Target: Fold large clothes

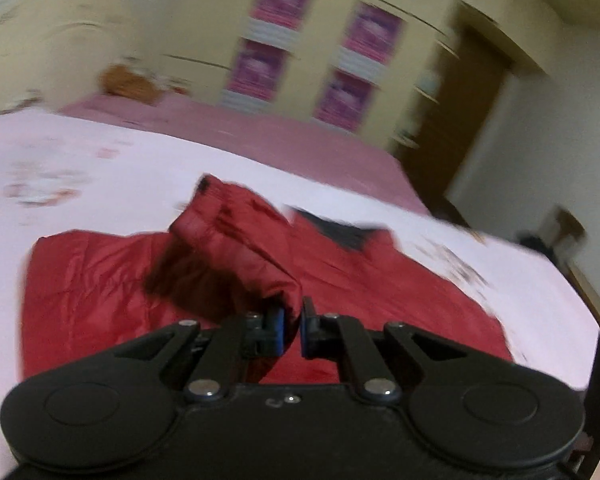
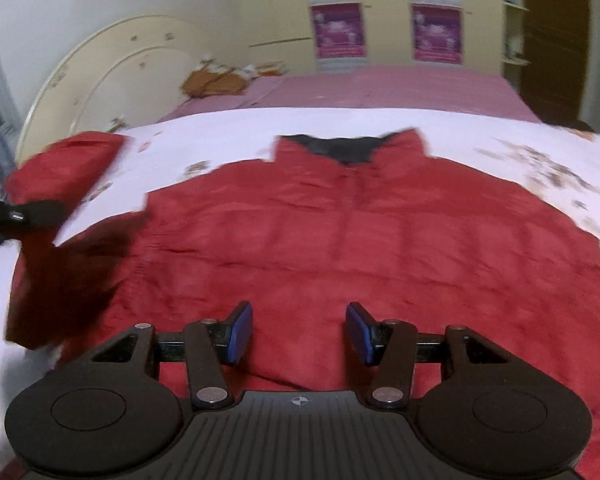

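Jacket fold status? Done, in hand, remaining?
Done: red jacket lies spread flat on the bed, collar away from the camera. In hand: left gripper is shut on the lifted sleeve. Left: right gripper is open, empty; the body is unfolded.

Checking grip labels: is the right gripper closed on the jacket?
No: the right gripper stands open above the red jacket, nothing pinched between its blue pads.

A home bedroom: a wide bed (image 2: pixel 380 92) with pink and white bedding, a cream arched headboard (image 2: pixel 100 64), and a pale yellow wardrobe (image 2: pixel 384 12) behind it.
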Motion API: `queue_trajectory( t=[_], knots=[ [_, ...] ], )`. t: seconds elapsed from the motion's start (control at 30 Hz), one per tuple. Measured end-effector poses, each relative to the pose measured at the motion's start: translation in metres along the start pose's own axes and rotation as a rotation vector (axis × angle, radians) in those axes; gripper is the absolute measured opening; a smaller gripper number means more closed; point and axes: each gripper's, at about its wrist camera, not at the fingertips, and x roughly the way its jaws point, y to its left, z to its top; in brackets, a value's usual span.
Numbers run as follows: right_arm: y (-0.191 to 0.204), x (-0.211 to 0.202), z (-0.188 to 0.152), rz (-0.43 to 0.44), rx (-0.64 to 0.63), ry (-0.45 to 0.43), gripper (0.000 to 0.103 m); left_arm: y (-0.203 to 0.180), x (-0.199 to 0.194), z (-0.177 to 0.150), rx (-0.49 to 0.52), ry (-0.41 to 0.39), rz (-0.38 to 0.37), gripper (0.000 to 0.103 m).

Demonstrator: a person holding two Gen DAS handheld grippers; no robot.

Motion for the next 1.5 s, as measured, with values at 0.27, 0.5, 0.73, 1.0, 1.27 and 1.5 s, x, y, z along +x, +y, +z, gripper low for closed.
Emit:
queue_trajectory(
  t=[0.27,0.5,0.73,1.0,1.27,1.5],
  knots=[
    [-0.051,-0.025,-0.010,-0.058,0.113,-0.005,0.052,-0.058,0.055,-0.041,0.165,0.200,-0.070,0.017],
    [-0.047,-0.028,-0.003,-0.010,0.148,-0.031,0.052,-0.042,0.023,-0.031,0.158,0.110,0.015,0.081],
    [-0.029,-0.024,0.013,-0.007,0.118,-0.104,0.099,0.010,-0.021,-0.017,0.122,0.035,0.174,0.084],
    [-0.043,-0.017,0.032,-0.015,0.252,-0.142,0.099,0.088,-0.052,-0.041,0.047,0.086,0.395,0.083],
    [-0.027,0.024,0.021,-0.007,0.192,0.031,0.089,0.080,-0.031,-0.059,0.087,0.133,0.370,0.082],
    [-0.016,0.017,0.025,0.065,0.123,0.018,0.020,0.071,-0.011,-0.065,0.139,0.133,0.378,0.079]
  ],
)
